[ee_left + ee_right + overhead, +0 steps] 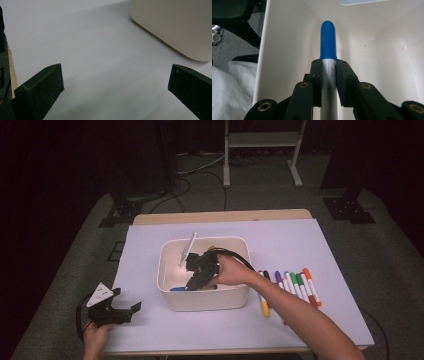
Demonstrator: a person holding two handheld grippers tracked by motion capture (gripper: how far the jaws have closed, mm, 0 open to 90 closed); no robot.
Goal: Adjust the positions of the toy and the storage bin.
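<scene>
A white plastic bin point(205, 301) stands in the middle of the table. My right gripper point(194, 281) reaches down into it and is shut on a blue-capped marker point(177, 289). In the right gripper view the jaws point(328, 68) pinch the marker's grey barrel just below the blue cap point(328, 42), which points at the bin's inner wall point(287, 50). A white pen point(187, 249) leans on the bin's back left rim. My left gripper point(127, 298) rests at the table's front left, open, with bare sheet between its fingers point(40, 92) and the bin's corner point(175, 27) ahead.
Several coloured markers point(295, 285) lie in a row on the pale sheet point(300, 240) right of the bin, a yellow one point(264, 306) nearest the front. A white frame's legs point(227, 165) stand on the floor beyond the table.
</scene>
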